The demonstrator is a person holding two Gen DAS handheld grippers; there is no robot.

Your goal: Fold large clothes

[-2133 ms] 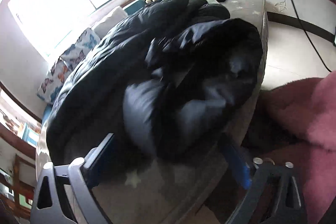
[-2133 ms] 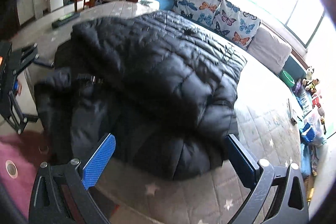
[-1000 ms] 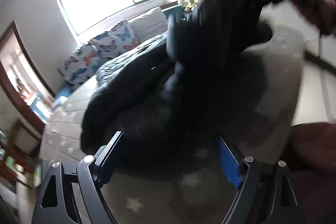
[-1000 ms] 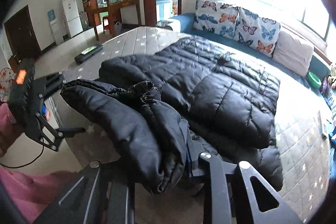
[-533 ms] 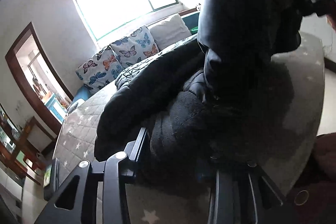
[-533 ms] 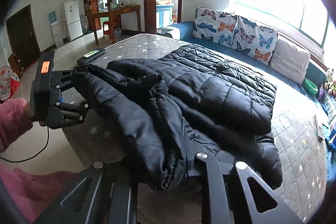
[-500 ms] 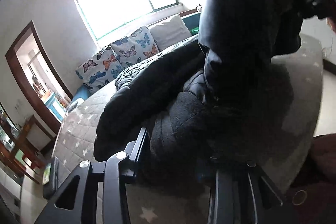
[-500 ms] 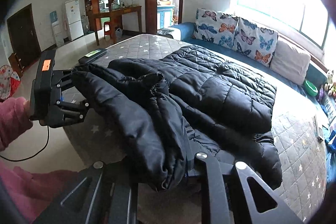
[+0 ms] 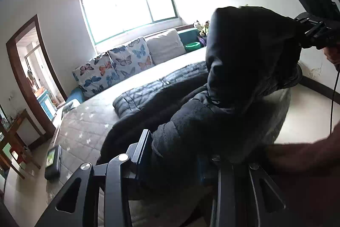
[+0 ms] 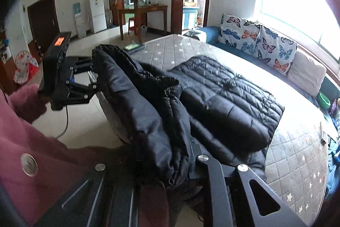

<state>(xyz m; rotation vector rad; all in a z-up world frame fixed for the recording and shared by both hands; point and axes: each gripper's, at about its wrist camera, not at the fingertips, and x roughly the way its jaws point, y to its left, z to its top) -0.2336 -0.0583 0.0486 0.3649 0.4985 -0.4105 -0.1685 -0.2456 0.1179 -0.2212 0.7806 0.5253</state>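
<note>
A large black puffer jacket (image 10: 223, 97) lies on a grey star-patterned mattress (image 10: 297, 154); its far part rests flat, its near edge is lifted. My right gripper (image 10: 167, 165) is shut on the jacket's near edge, which bunches over its jaws. My left gripper (image 9: 174, 163) is shut on the other end of that edge (image 9: 191, 120). In the right wrist view the left gripper (image 10: 93, 78) holds the fabric up at the left, off the mattress corner. In the left wrist view the right gripper (image 9: 301, 29) holds the jacket (image 9: 250, 52) high at the upper right.
Butterfly cushions (image 10: 259, 42) and a white cushion (image 10: 306, 73) line a blue sofa under the window. A dark flat device (image 9: 52, 161) lies at the mattress edge. A wooden table (image 10: 142, 14) and fridge (image 10: 96, 12) stand beyond on the tiled floor. My pink sleeve (image 10: 27, 142) is near left.
Both grippers went from open to shut on the jacket's near edge and have lifted it off the mattress. Since half a second ago the held edge has risen further and stretched between them.
</note>
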